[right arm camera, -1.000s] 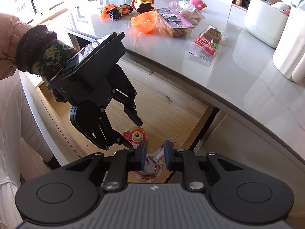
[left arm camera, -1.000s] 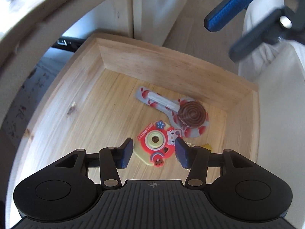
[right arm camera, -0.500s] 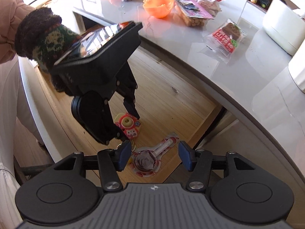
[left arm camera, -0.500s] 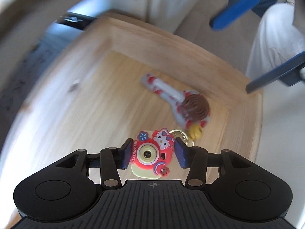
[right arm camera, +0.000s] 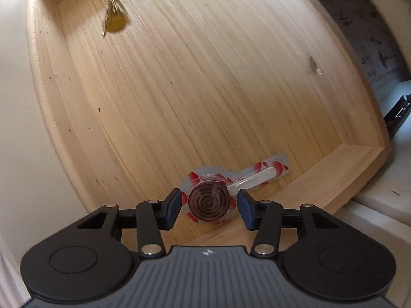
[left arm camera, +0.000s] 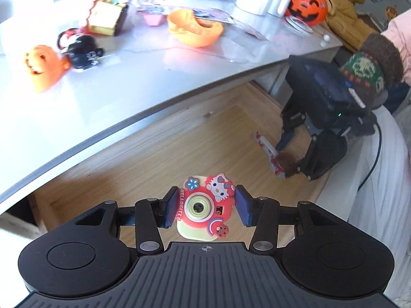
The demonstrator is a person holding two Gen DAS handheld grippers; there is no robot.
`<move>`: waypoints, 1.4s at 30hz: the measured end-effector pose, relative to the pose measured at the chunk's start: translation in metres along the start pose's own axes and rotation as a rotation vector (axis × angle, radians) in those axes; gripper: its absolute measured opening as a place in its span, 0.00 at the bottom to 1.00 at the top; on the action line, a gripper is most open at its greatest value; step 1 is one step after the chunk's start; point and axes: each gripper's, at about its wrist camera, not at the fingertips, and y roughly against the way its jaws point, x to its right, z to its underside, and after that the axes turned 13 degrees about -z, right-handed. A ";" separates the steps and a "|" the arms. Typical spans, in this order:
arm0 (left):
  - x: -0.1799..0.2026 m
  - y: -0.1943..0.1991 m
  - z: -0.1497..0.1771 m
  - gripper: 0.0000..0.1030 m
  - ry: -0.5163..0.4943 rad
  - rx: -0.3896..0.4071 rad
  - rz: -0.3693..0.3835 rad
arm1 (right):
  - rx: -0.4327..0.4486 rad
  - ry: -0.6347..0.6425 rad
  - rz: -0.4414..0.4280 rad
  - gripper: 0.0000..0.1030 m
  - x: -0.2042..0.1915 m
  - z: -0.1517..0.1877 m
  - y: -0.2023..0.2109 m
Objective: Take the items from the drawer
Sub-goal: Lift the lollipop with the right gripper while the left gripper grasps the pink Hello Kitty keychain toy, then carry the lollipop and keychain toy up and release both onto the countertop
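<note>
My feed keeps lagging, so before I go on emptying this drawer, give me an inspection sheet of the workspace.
Surface: wooden drawer pulled open under a grey countertop.
Job's things: toy camera lifted above the drawer floor, a keychain charm dangling from it; wrapped lollipop flat in the drawer corner.
Clutter: on the countertop, orange bowl, pumpkin bucket, small toys and snack packets.
Grippers: left gripper jaws shut on the toy camera; right gripper jaws open, either side of the lollipop head.
Cables: black cable trailing behind the right gripper.
Surroundings: person's knitted cuff, white cabinet fronts.
</note>
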 end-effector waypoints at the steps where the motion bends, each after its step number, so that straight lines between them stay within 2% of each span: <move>1: -0.004 0.007 0.004 0.50 0.016 0.008 -0.003 | -0.028 -0.015 0.006 0.47 0.002 -0.004 -0.006; 4: -0.011 0.016 0.013 0.50 0.043 0.028 -0.023 | -0.081 -0.031 0.010 0.44 0.002 -0.013 -0.014; 6: -0.018 0.021 0.018 0.50 0.069 0.034 -0.020 | -0.074 -0.026 -0.006 0.44 -0.002 -0.017 -0.009; 7: -0.015 0.005 0.013 0.50 0.082 0.036 -0.019 | -0.060 -0.029 -0.019 0.43 -0.004 -0.021 -0.006; 11: -0.026 0.019 0.025 0.50 0.101 0.032 -0.022 | 0.088 -0.027 -0.056 0.43 -0.015 -0.039 0.022; 15: -0.013 0.034 0.026 0.50 0.032 0.007 -0.019 | 0.210 0.019 -0.094 0.43 -0.038 -0.045 0.062; 20: 0.012 0.060 0.022 0.50 -0.054 0.009 -0.012 | 0.352 0.043 -0.133 0.43 -0.068 -0.024 0.107; 24: 0.029 0.085 0.010 0.50 -0.088 0.063 -0.029 | 0.479 0.031 -0.137 0.43 -0.084 0.001 0.137; 28: 0.039 0.105 -0.018 0.50 -0.089 0.182 -0.117 | 0.622 0.006 -0.089 0.44 -0.094 0.032 0.170; 30: 0.031 0.108 -0.038 0.50 -0.013 0.243 -0.166 | 0.695 -0.008 -0.036 0.44 -0.095 0.053 0.185; 32: 0.017 0.100 -0.062 0.50 0.099 0.290 -0.211 | 0.773 -0.033 0.025 0.44 -0.097 0.059 0.200; 35: -0.002 0.079 -0.095 0.50 0.218 0.353 -0.283 | 0.875 -0.100 0.134 0.44 -0.076 0.059 0.220; 39: -0.021 0.041 -0.130 0.51 0.303 0.356 -0.303 | 0.939 -0.213 0.229 0.44 -0.033 0.043 0.229; 42: -0.030 0.014 -0.140 0.53 0.339 0.347 -0.313 | 0.973 -0.270 0.269 0.44 -0.007 0.027 0.232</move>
